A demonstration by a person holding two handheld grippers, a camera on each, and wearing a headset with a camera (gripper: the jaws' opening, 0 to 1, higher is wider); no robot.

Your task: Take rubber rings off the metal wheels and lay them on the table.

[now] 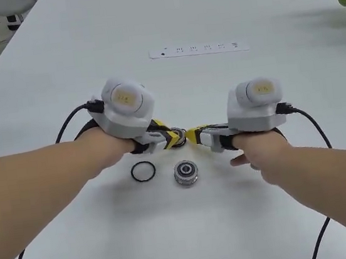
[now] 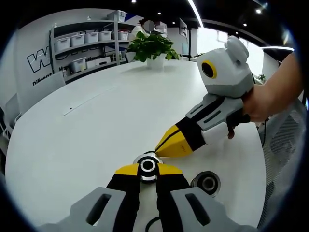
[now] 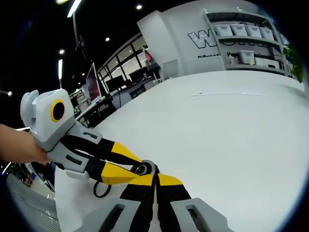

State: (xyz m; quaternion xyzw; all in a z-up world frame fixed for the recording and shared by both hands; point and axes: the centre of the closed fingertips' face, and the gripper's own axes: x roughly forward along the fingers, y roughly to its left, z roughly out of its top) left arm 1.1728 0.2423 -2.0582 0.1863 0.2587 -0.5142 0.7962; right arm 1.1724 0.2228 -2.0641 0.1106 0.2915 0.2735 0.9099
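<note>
Left hand-held gripper, right hand-held gripper: grey-white housings, yellow-black jaws, black cables.

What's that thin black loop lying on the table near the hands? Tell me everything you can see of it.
It is a rubber ring: a thin, plain black band, matte by the look of it, closed in a nearly round circle. It lies flat on the white table, whose surface shows through its middle. It lies loose, with a metal wheel close beside it but apart from it. Nothing but the table touches it.
</note>
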